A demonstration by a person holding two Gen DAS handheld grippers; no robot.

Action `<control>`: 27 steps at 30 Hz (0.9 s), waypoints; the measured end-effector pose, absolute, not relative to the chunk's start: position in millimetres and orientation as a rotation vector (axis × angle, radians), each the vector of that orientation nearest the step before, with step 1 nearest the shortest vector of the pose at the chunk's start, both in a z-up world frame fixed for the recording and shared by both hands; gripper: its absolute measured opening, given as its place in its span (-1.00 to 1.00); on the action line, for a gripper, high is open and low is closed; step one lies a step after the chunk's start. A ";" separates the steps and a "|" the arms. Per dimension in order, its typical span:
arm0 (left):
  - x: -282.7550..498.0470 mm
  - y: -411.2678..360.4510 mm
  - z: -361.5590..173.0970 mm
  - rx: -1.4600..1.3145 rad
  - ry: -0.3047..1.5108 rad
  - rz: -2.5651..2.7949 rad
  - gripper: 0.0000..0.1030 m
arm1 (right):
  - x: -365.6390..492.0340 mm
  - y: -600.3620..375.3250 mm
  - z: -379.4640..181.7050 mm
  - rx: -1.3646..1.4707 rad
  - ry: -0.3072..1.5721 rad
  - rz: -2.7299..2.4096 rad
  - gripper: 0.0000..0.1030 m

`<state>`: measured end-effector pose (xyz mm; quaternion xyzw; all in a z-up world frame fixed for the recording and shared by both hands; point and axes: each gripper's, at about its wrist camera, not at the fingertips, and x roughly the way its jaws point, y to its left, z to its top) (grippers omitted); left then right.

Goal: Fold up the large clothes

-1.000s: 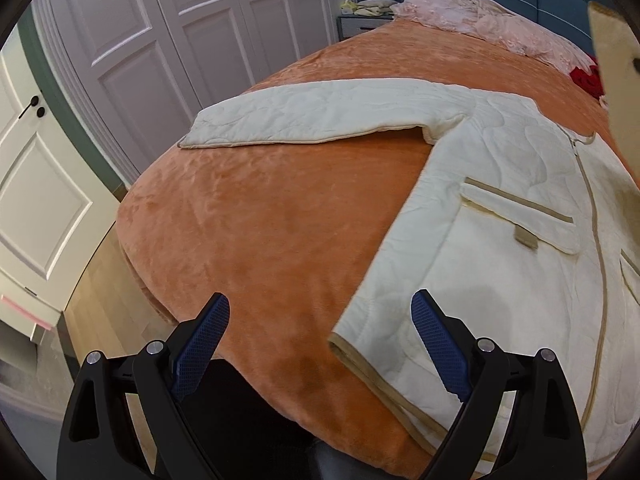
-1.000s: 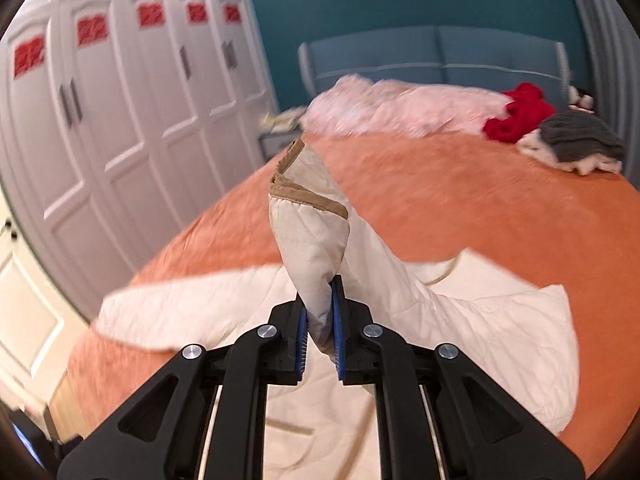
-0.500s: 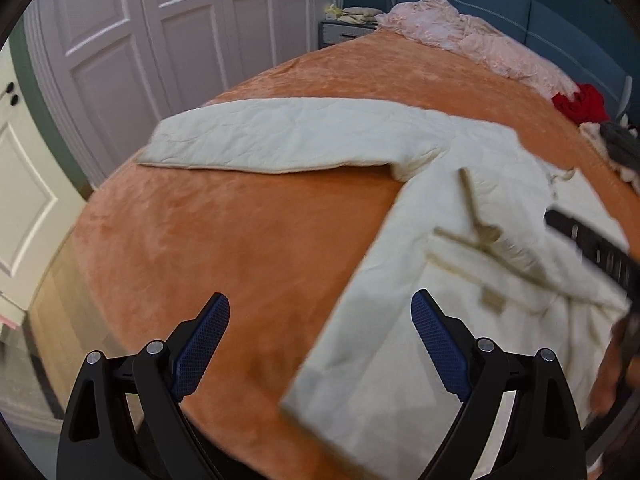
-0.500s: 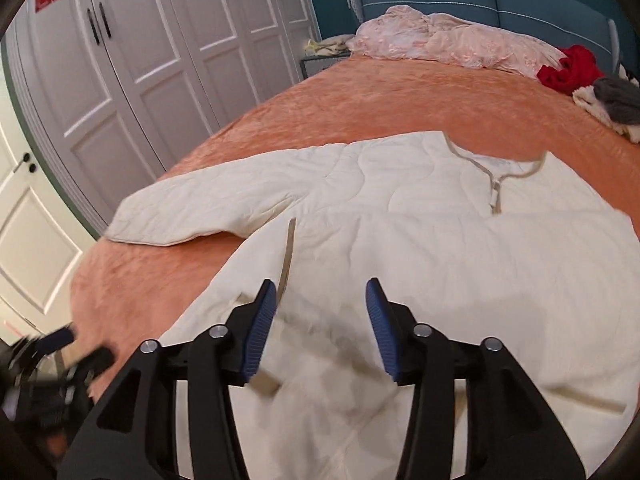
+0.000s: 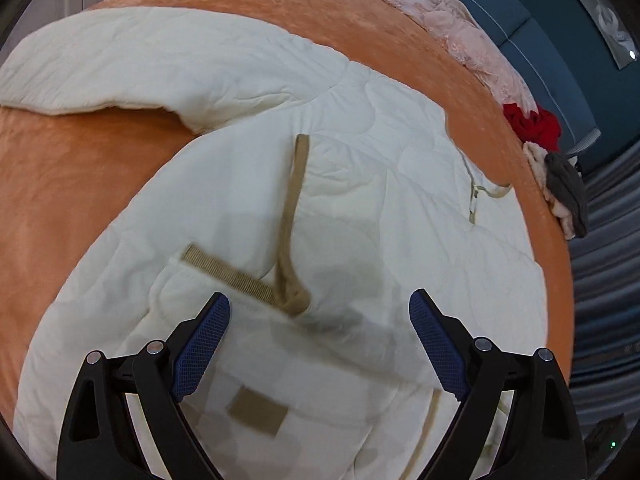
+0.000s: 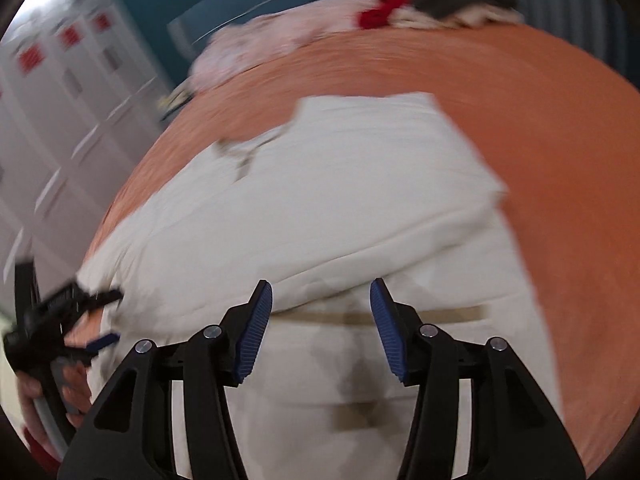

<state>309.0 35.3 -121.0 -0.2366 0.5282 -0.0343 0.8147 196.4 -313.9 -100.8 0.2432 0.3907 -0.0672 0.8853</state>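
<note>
Both grippers, left (image 5: pixel 320 344) and right (image 6: pixel 322 330), gape empty above the seemingly flat jacket (image 5: pixel 360 200).

Cream quilted jacket (image 5: pixel 360 184) with tan trim, orange blanket (image 5: pixel 68 208), red garment (image 5: pixel 532 122), blue-padded black hand-held gripper (image 5: pixel 320 344)

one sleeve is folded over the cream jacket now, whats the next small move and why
Probably send the left gripper to the cuff end of the other sleeve, which lies spread out on the orange blanket, to fold it across too. The first sleeve's tan cuff already rests on the cream jacket. The left gripper's jaws have just narrowed slightly and the right gripper has just opened; both are empty.
</note>
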 end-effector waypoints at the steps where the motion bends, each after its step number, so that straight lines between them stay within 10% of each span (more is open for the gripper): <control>1: 312.6 32.4 -120.8 -0.498 1.121 -0.078 0.32 | 198.5 -331.4 -105.9 0.560 0.808 -0.164 -0.02; 6: 326.0 25.2 -117.0 -0.444 1.132 -0.056 -0.87 | 213.3 -384.0 -127.7 0.762 0.778 -0.237 -0.01; 11: 334.6 20.9 -84.7 -0.324 1.013 -0.081 -0.93 | 229.3 -396.4 -133.3 0.827 0.750 -0.237 -0.76; 27: 331.2 -2.6 -142.6 0.026 0.987 0.019 -0.89 | 251.1 -353.9 -146.6 0.427 0.854 -0.317 -0.74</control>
